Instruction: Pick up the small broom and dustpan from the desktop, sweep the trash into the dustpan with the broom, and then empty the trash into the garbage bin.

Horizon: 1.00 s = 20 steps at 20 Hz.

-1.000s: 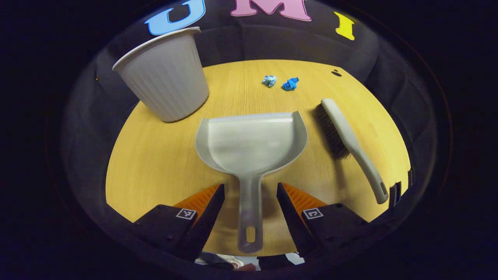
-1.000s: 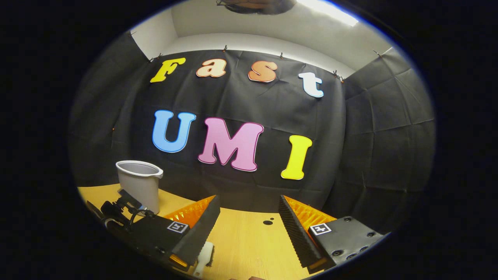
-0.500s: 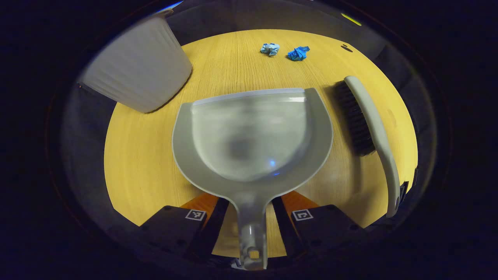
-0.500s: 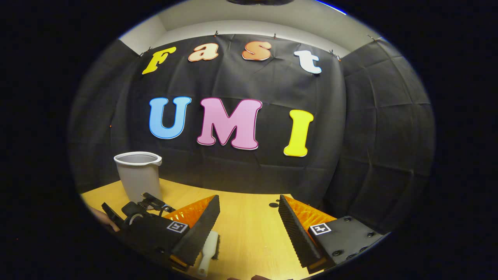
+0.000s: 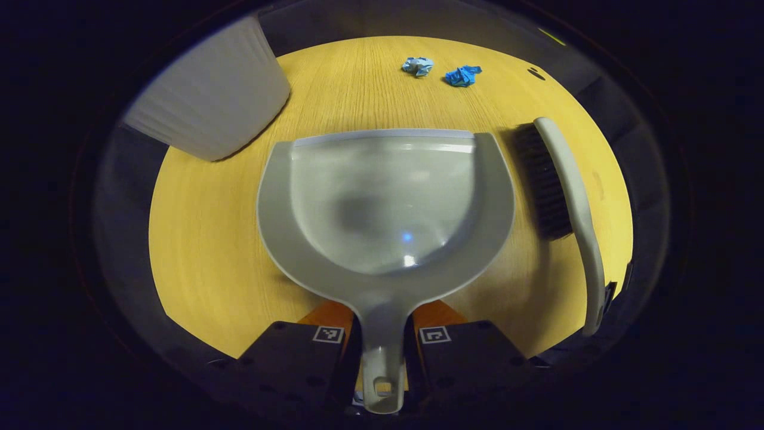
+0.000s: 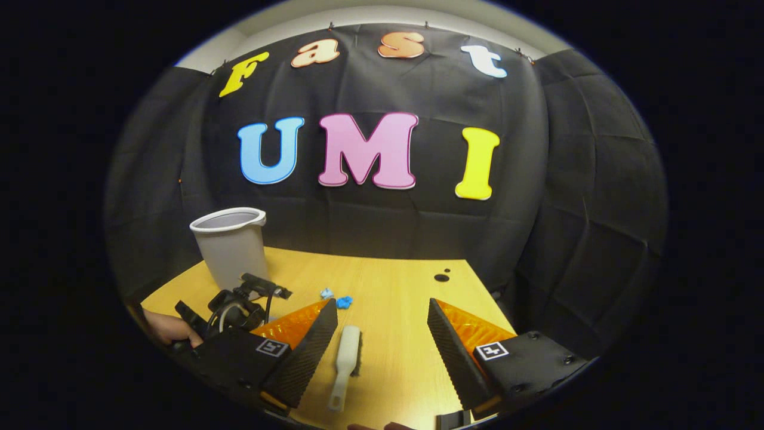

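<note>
Gripping the thin handle of the grey plastic dustpan [image 5: 385,203] on the yellow wooden desktop [image 5: 209,251], the left gripper [image 5: 382,358] was clenched near the handle's end, so the pan could tip on lifting. The right gripper [image 6: 382,340] stood released above the white-handled broom [image 6: 345,364]; two blue crumpled paper scraps [image 5: 441,70] lay at twelve o'clock and could scatter under a hard stroke.

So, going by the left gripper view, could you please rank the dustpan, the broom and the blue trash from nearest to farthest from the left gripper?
1. Dustpan: its handle sits between the left gripper fingers.
2. Broom: to the right, beside the pan.
3. Blue trash: beyond the pan's front edge.
</note>
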Motion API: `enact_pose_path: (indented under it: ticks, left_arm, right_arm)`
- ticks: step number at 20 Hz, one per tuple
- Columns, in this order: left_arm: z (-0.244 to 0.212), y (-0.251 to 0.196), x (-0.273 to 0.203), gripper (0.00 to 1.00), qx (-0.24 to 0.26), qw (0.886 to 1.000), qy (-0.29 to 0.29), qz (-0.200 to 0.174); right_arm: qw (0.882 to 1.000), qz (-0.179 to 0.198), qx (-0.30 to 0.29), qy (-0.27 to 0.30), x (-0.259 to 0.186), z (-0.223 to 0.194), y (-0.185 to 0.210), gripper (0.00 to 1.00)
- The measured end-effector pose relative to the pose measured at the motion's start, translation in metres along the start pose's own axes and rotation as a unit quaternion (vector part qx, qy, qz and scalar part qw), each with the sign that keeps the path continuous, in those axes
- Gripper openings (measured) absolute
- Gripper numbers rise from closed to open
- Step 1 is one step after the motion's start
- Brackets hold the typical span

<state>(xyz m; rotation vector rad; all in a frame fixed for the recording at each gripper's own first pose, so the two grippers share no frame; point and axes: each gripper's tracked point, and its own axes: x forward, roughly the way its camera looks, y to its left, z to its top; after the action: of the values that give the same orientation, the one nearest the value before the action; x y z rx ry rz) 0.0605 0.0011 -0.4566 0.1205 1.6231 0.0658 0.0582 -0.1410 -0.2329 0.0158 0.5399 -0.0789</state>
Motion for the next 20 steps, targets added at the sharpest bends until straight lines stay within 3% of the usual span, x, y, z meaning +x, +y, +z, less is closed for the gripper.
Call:
enact_pose_path:
  ticks: [6,9,14,20]
  left_arm:
    - [-0.001,-0.001,0.001,0.31,-0.011,1.0,-0.014,-0.016]
    - [-0.008,0.004,0.002,0.29,-0.012,0.999,-0.023,-0.024]
    - [-0.028,0.016,-0.001,0.3,-0.009,0.999,-0.036,-0.038]
    - [-0.035,0.018,0.0,0.29,-0.019,0.998,-0.044,-0.033]
  right_arm:
    - [0.998,-0.003,-0.002,0.063,0.005,-0.025,0.019,0.98]
    - [0.989,-0.019,-0.003,0.145,0.022,-0.068,0.027,0.98]
    - [0.957,-0.036,-0.041,0.286,0.057,-0.154,0.034,0.98]
    - [0.904,-0.064,-0.078,0.415,0.061,-0.231,0.029,0.99]
